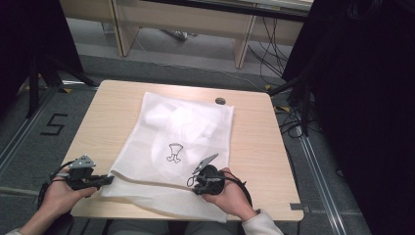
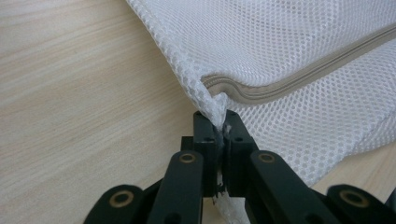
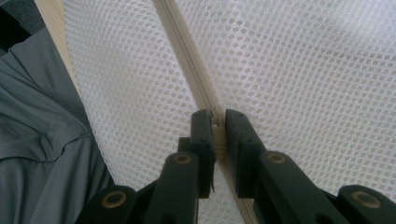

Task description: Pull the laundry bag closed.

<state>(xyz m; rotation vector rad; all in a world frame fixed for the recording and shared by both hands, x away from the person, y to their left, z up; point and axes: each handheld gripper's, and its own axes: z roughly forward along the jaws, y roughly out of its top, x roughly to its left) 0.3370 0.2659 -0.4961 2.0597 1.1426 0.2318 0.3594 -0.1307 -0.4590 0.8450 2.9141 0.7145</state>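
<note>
Table: bears your bag near its front edge.
Bag: lies flat, zip toward you, ready for unzipping.
Left gripper: clamped on the corner, likely anchoring the bag.
Right gripper: you have it pinched on the zip pull.
</note>
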